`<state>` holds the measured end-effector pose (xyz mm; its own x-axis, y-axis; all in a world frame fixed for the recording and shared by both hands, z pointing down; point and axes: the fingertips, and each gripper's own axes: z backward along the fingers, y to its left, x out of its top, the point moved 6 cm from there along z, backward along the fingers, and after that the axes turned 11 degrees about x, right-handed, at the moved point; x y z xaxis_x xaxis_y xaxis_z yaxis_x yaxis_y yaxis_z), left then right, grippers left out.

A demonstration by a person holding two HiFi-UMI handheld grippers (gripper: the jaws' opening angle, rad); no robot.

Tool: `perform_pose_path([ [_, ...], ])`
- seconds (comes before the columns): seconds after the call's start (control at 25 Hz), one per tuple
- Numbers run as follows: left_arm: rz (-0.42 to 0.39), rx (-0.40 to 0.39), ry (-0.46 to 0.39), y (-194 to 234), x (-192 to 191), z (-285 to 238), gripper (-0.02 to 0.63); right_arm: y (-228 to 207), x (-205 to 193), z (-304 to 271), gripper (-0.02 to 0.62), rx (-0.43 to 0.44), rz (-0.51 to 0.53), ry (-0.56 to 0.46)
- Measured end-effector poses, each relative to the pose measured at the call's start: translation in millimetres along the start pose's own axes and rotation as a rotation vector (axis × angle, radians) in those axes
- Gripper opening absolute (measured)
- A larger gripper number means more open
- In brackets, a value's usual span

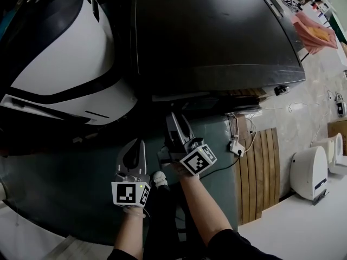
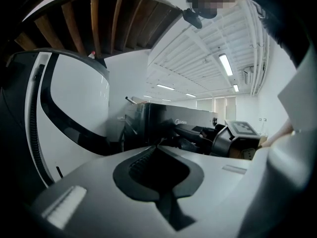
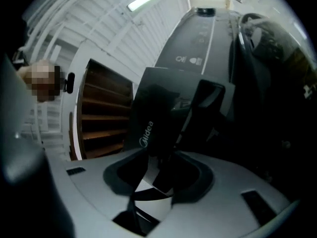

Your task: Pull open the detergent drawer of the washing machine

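**Head view:** A dark grey, flat-topped washing machine (image 1: 211,37) fills the upper middle. A rounded white appliance with black bands (image 1: 59,64) stands just beside it on the left. Below them, over a dull green floor (image 1: 65,194), the person's two forearms carry the tools. The left gripper (image 1: 138,145) is held apart from the machine and points toward the gap between the two appliances. The right gripper (image 1: 173,118) reaches up under the machine's front edge, with its fingers close to the front face. At the right is a brown slatted wooden panel (image 1: 260,167), with a small white plug block (image 1: 236,145) just beside it.

**Left gripper view:** The left gripper's fingers meet at the tips with nothing between them. Beyond them is the washing machine's dark front, and the right gripper reaches to it from the right.

**Right gripper view:** The detergent drawer (image 3: 151,118), a dark flat front panel with pale lettering, sits at the near end of the machine's control strip, straight ahead. The right gripper's fingers stand partly apart, one on each side of the panel's lower edge, and are not clamped on it.
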<state>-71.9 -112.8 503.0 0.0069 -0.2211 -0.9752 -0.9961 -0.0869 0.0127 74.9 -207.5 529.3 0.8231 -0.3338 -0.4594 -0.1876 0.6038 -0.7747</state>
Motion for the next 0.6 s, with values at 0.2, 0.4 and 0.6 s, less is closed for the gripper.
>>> perform_pose_path([
  [0.2, 0.001, -0.007, 0.01, 0, -5, 2, 0.006, -5, -5, -2, 0.132, 0.052, -0.087, -0.081],
  [0.4, -0.001, -0.001, 0.007, 2, -5, 4, 0.006, -5, -5, -1, 0.123, 0.049, -0.106, -0.09],
  [0.6, 0.002, 0.024, -0.011, 10, 2, 6, 0.006, -3, -6, 2, 0.118, 0.044, -0.113, -0.077],
])
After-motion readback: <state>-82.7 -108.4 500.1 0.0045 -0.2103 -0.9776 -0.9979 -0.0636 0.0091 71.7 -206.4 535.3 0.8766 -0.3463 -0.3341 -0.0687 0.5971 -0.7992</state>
